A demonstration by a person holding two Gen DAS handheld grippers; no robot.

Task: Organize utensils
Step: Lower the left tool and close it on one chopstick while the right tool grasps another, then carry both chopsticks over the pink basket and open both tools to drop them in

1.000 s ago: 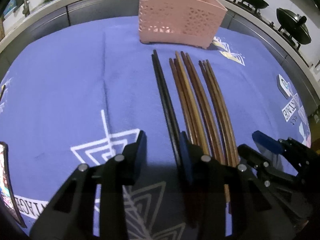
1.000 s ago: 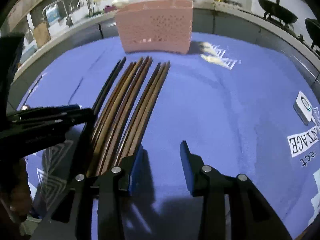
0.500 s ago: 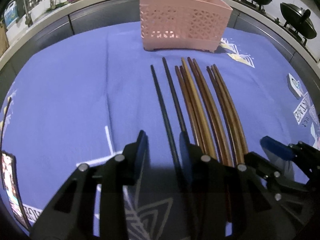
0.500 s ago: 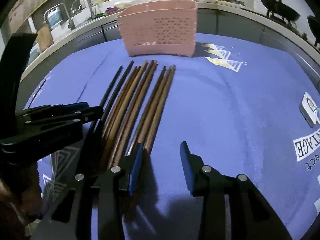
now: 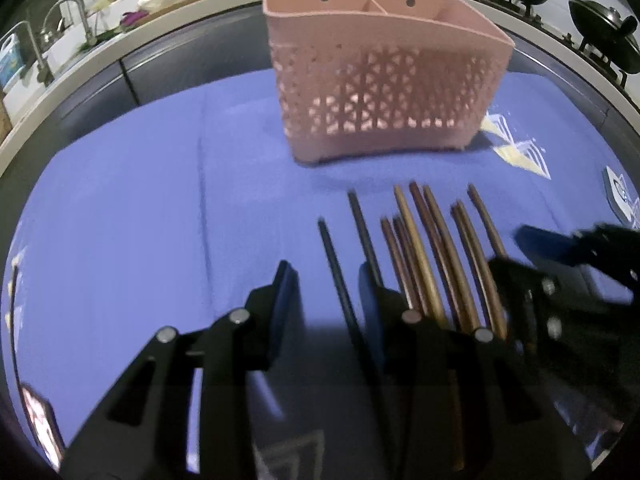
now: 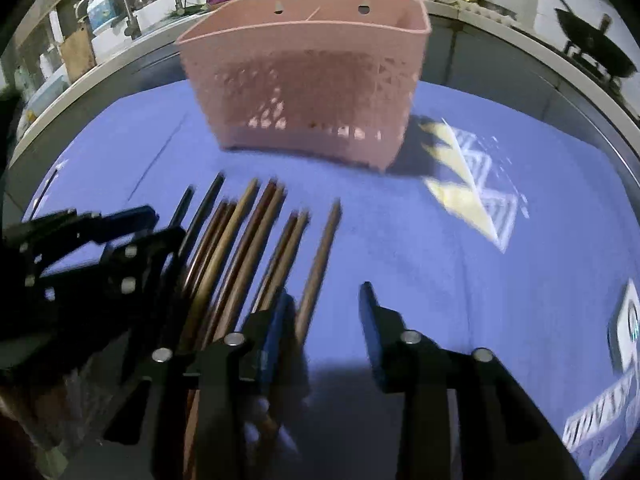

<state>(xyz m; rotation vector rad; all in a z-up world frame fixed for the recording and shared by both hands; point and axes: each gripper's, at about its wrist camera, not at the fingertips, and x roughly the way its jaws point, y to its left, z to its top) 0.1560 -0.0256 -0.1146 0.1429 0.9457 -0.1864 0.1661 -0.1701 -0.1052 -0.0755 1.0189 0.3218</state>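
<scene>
Several brown wooden chopsticks [image 5: 432,256] and two black chopsticks [image 5: 336,272] lie side by side on the blue cloth, tips toward a pink perforated utensil basket [image 5: 384,92]. My left gripper [image 5: 326,300] is open, with one black chopstick between its fingers. My right gripper [image 6: 326,320] is open, with the rightmost brown chopstick [image 6: 320,260] between its fingers. The basket [image 6: 308,80] stands upright just beyond the tips. The chopsticks' near ends are hidden under both grippers.
The blue patterned cloth [image 5: 120,208] covers the table. A small white card [image 6: 626,320] lies at the right. Woks on a stove [image 5: 600,28] stand at the back right and a sink with taps [image 5: 48,40] at the back left.
Both grippers have moved forward along the chopsticks toward the basket, which looks much closer. One black chopstick and one brown chopstick have separated from the row and sit between the fingers.
</scene>
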